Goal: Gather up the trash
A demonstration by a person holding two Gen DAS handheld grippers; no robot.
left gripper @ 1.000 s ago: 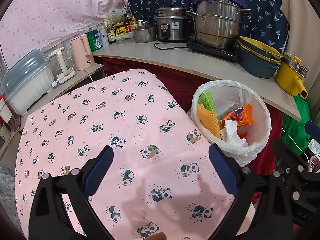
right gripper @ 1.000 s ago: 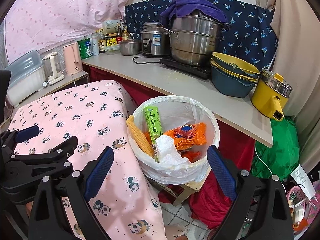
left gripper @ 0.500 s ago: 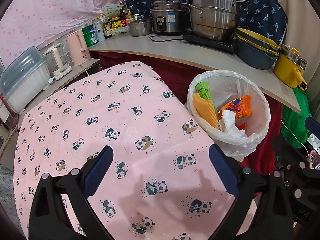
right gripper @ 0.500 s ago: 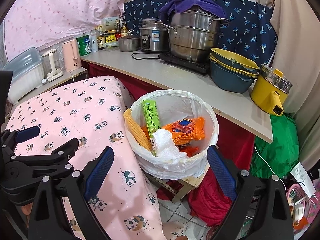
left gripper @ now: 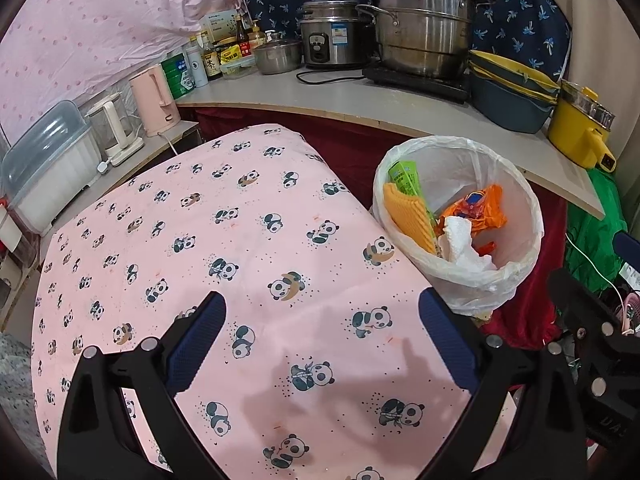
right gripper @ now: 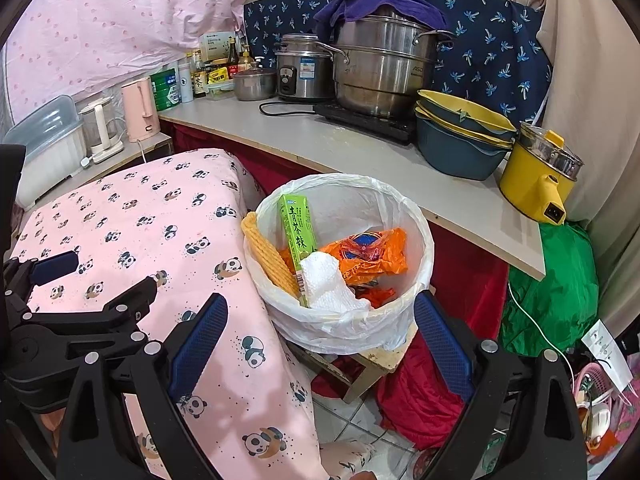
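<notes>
A trash bin lined with a white bag (left gripper: 516,200) (right gripper: 416,216) stands beside the pink panda-print table (left gripper: 248,240) (right gripper: 132,216). In it are a green tea carton (right gripper: 298,236), a yellow corrugated piece (right gripper: 266,256), an orange snack wrapper (right gripper: 368,252) and a crumpled white tissue (right gripper: 326,284). My left gripper (left gripper: 322,340) is open and empty above the table's near part. My right gripper (right gripper: 320,344) is open and empty, in front of the bin. No loose trash shows on the table.
A grey counter (right gripper: 320,140) behind carries steel pots (right gripper: 380,72), a rice cooker (right gripper: 302,68), stacked bowls (right gripper: 460,136), a yellow electric pot (right gripper: 540,176) and bottles. A pink kettle (left gripper: 156,100) stands left. A green bag (right gripper: 560,280) and red cloth (right gripper: 416,396) lie on the floor.
Both grippers have drawn back a little from the table and bin, staying open and empty. The bin's contents have not moved.
</notes>
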